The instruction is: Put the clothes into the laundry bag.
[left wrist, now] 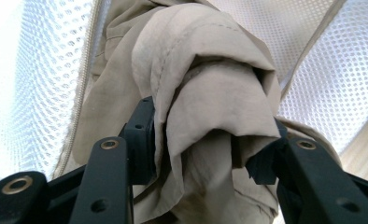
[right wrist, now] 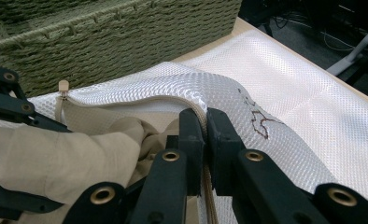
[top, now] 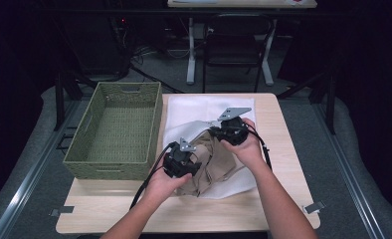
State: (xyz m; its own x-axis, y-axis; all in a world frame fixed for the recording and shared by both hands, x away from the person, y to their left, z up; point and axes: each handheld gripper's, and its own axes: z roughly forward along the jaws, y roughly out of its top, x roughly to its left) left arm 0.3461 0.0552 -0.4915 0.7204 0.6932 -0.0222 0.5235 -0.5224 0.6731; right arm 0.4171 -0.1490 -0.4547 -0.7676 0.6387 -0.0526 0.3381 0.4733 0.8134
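A: The right gripper (right wrist: pixel 204 140) is pinching the mesh bag's (right wrist: pixel 285 84) zipper edge, mid-surface.
B: The left gripper (left wrist: pixel 210 154) is clamping the beige garment (left wrist: pixel 205 93) at the mouth; push deep, keeping the mouth lifted.

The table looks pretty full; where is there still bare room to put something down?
Bare table wood shows in a strip right of the white mesh bag and along the near edge, either side of the forearms. The green woven basket fills the left side; its inside looks empty. The middle is crowded: left gripper, right gripper, beige garment.
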